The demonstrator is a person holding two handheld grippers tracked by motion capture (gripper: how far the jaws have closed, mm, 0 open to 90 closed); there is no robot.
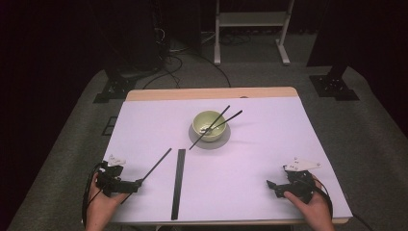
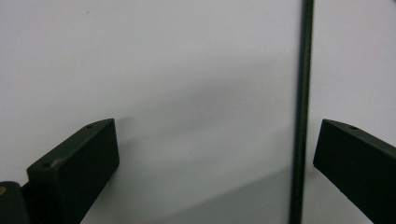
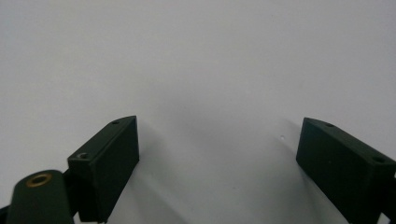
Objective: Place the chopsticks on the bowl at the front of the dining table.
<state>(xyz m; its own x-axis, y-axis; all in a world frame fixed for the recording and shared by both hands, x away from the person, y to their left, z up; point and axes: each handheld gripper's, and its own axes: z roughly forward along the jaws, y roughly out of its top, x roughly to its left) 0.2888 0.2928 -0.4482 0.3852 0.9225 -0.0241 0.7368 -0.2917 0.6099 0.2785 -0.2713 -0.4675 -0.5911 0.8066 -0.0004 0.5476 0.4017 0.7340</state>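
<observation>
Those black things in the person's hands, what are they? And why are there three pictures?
They are tongs, one squeezed in each hand. One camera looks down from above at the white table; it shows the left tongs and the right tongs. The other two pictures come from little cameras riding on the tongs. On the table sit a green bowl with two black chopsticks resting in it, a long black strip, and a thin black stick. That stick stands between the open jaws of the left tongs, near one jaw, not squeezed yet. The right tongs are open and hold nothing.
</observation>
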